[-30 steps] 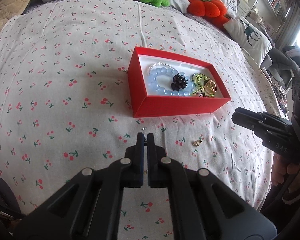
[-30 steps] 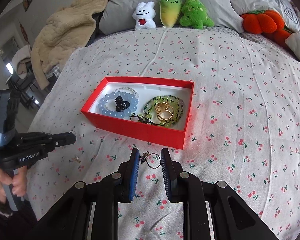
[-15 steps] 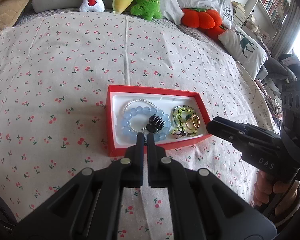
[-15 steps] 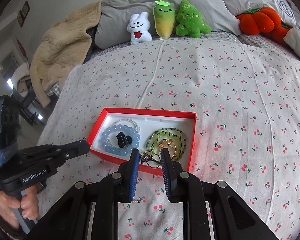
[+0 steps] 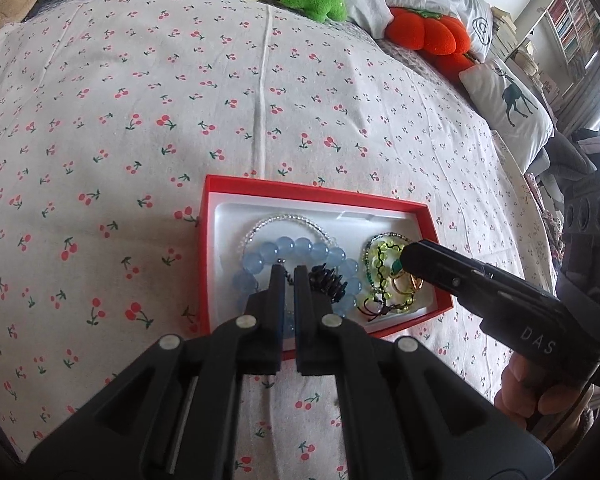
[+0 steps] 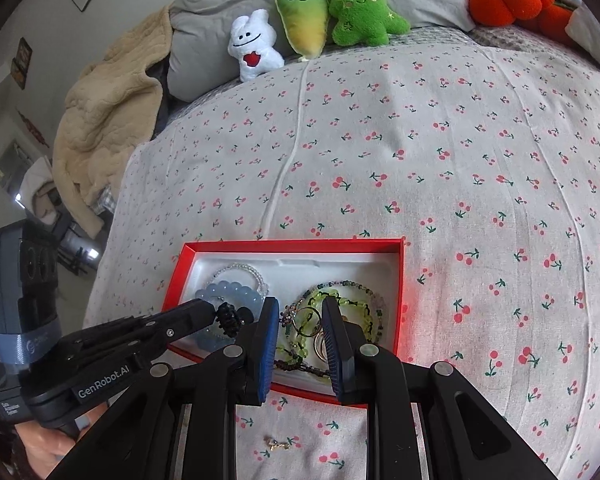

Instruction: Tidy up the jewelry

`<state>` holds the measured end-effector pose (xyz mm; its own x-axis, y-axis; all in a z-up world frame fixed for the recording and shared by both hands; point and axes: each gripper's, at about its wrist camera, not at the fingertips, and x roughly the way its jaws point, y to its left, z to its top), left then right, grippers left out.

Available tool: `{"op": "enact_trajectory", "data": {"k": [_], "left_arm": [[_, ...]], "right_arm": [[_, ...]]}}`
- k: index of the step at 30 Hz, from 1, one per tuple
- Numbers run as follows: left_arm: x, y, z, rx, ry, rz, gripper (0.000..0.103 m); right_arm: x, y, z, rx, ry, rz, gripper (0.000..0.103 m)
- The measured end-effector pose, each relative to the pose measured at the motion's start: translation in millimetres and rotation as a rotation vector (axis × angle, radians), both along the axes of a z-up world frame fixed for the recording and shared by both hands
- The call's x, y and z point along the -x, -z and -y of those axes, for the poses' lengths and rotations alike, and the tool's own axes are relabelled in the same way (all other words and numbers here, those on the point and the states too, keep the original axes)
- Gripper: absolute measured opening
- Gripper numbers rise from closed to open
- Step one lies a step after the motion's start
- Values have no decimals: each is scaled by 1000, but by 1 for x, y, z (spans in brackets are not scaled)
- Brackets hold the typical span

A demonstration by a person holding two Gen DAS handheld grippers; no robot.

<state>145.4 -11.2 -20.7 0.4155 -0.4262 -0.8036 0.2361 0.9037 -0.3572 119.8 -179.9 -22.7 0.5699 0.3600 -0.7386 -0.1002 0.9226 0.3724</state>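
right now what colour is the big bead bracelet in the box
Pale translucent blue bead bracelet, clearest in the left wrist view.

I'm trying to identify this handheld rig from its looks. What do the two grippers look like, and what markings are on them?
Both are matte black plastic with angular linkage arms and silver pivot rivets. The right gripper has blue ribbed pads on its fingers; its side reads "DAS". The left gripper has slim black fingers, "GenRobot.AI" in white on its body, and a grey-blue strap around its handle block.
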Motion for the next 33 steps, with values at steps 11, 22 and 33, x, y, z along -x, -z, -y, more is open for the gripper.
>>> {"op": "enact_trajectory", "data": {"k": [11,22,33], "left_arm": [[8,-19,-12,-12,-6,45,20],[33,-35,-33,-96,-14,108,65],[70,-24,-51,-188,-28,100,82]], "right_arm": [[-9,-1,-6,-7,-23,6,23],[6,-9,-18,84,-55,29,51],[63,-23,-18,156,-104,95,72]]}}
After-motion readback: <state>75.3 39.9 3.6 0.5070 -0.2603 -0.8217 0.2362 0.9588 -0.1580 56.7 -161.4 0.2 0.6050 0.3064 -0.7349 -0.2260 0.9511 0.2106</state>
